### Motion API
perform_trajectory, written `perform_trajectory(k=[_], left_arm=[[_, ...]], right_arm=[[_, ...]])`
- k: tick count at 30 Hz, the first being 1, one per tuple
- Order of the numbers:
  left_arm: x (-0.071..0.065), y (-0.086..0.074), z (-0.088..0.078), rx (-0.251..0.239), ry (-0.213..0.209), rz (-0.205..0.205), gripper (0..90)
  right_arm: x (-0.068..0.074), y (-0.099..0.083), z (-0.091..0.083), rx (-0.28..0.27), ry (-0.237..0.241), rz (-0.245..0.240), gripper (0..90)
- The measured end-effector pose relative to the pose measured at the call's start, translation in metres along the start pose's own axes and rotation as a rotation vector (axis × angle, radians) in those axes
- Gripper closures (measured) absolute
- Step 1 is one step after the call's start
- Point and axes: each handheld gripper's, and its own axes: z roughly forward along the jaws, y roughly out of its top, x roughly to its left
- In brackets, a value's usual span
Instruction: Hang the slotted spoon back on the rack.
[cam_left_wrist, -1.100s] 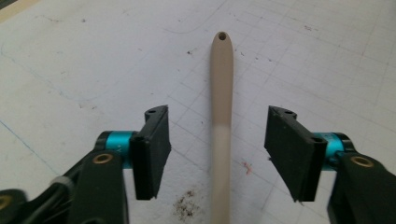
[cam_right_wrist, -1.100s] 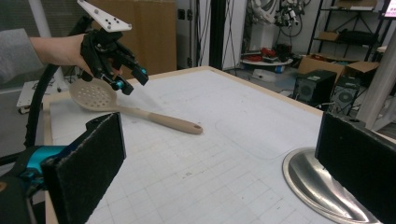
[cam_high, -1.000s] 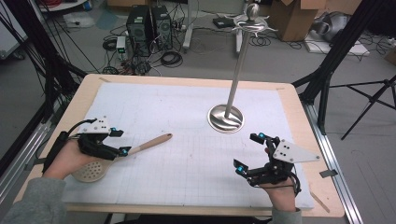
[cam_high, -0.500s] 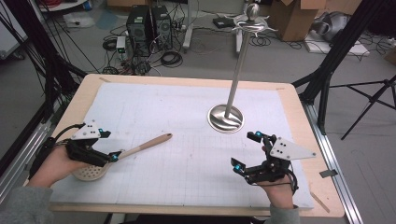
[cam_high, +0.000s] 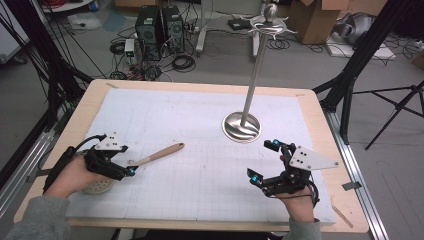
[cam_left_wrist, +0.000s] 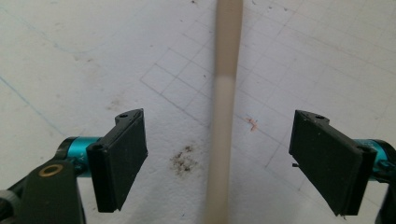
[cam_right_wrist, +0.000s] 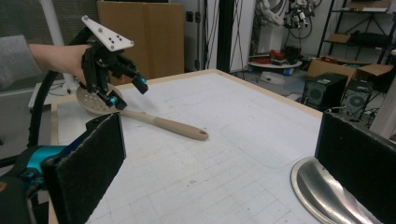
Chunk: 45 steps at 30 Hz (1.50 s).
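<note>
- My left gripper (cam_high: 127, 169) hangs over the slotted spoon (cam_high: 131, 165), which lies flat on the white mat (cam_high: 200, 115) near the worktop's left edge, towards the front-left corner.
- The spoon's perforated head sits under my left hand; the wooden handle (cam_left_wrist: 223, 112) points towards the middle of the mat.
- Left gripper state: jaws wide apart and straddling the handle, which runs up the centre of the left gripper view. Neither pad touches it; clear mat shows on both sides. The jaws have just been closing a little, with the handle between them but not gripped.
- My right gripper (cam_high: 264, 161) rests near the front-right corner with jaws spread and nothing between them, well apart from the spoon.
- The metal stand (cam_high: 242, 126) stands on the mat right of centre, just behind the right gripper.
- Step in hand, as I judge it: grasp the handle.
- To do it well: keep the handle centred between the pads, lower until the pads flank its full thickness, then close squarely across it.
- Risk: closing off-centre could roll or skid the handle on the mat.
</note>
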Motion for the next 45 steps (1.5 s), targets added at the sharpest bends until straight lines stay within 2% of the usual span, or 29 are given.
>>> perform_trajectory(k=[4,8,13,23,26,30,33,37,45], left_arm=[[-0.001,0.003,0.003,0.004,-0.028,0.003,22.0],[0.001,0.006,0.009,0.038,-0.042,0.001,25.8],[0.003,0.004,0.012,0.081,-0.02,0.003,31.9],[0.006,-0.004,0.012,0.149,-0.021,0.027,48.6],[0.005,-0.006,0.011,0.148,-0.031,0.037,52.7],[0.005,-0.007,0.014,0.173,-0.039,0.059,54.9],[0.005,-0.006,0.017,0.192,-0.04,0.048,55.0],[0.005,-0.005,0.019,0.191,-0.051,0.019,57.1],[0.005,-0.005,0.02,0.179,-0.075,0.02,68.6]], right_arm=[[0.001,0.001,-0.001,-0.004,0.004,0.001,0.7],[0.0,0.001,-0.003,-0.008,0.001,0.006,0.7],[0.001,0.001,-0.004,-0.013,0.003,-0.005,0.7],[0.002,0.0,-0.006,-0.003,0.004,0.003,0.7],[0.002,0.0,-0.005,-0.007,0.005,-0.009,0.7],[0.002,-0.001,-0.004,0.005,0.01,-0.002,0.7],[0.002,-0.001,-0.004,0.005,0.015,-0.004,0.7],[0.002,-0.001,-0.004,0.005,0.014,0.0,0.7],[0.002,-0.001,-0.004,0.005,0.014,0.001,0.7]])
